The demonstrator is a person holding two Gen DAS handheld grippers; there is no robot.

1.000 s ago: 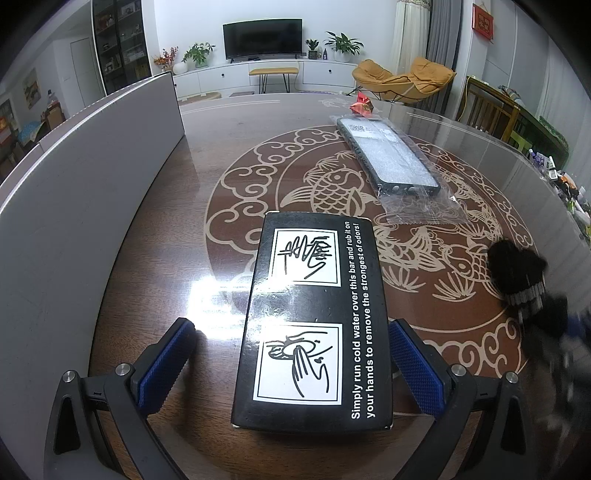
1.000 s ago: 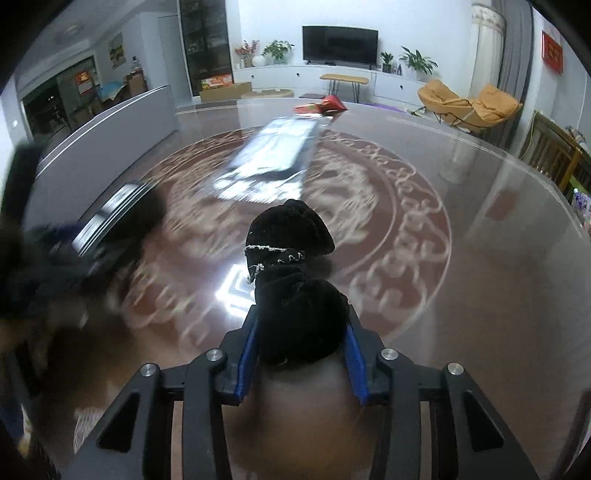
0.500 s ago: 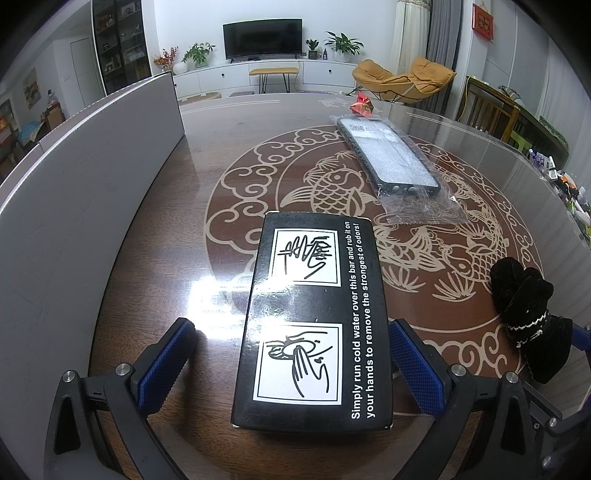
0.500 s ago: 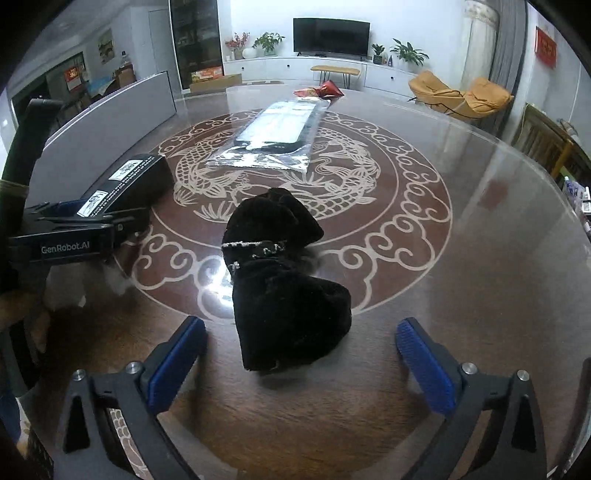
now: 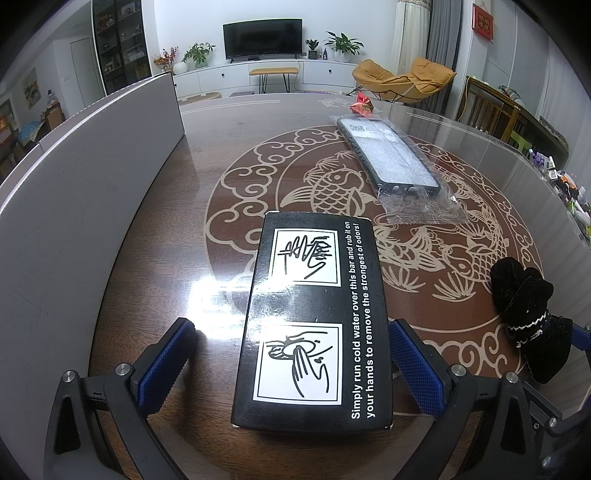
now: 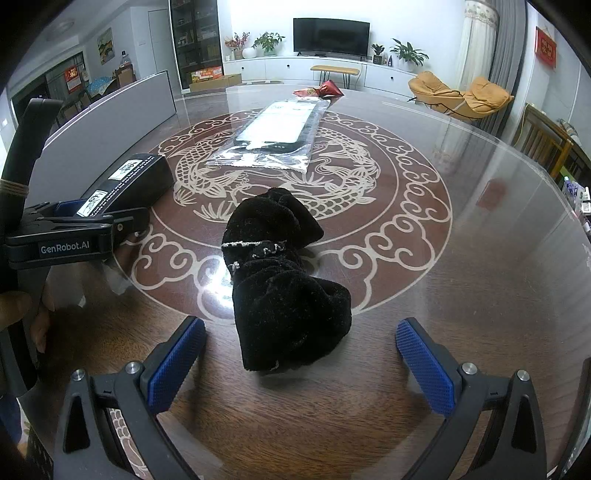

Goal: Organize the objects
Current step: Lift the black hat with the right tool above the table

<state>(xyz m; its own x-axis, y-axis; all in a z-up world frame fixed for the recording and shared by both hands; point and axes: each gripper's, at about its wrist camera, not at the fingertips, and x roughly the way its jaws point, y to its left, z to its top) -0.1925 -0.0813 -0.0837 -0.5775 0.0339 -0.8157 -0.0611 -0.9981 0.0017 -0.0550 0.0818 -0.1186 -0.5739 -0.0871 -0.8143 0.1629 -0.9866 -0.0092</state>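
A dark wooden table (image 5: 155,236) under glossy glass fills both views, its centre inlaid with a pale ring of fish and cloud scrolls. Beyond it, at the top of each frame, stands a white media unit with a television (image 6: 331,36), potted plants and orange lounge chairs (image 5: 402,75). A long grey panel (image 5: 74,177) runs along the table's edge on the left of the left wrist view.

Upper right of centre in that view lies a phone case in a clear plastic bag (image 5: 391,157), with a small red packet (image 5: 362,107) just behind it.

The black box (image 5: 314,317) printed with hand-washing pictures lies flat at lower centre, between the spread fingers of the left gripper (image 5: 288,354) — the right pad sits just beside the box's edge, the left pad well apart.

In the right wrist view the black velvet pouch (image 6: 284,284) slumps on the table at centre, tied with a beaded cord. The right gripper (image 6: 301,362) sits low behind it, fingers wide apart and clear of the cloth — neither pad touches.
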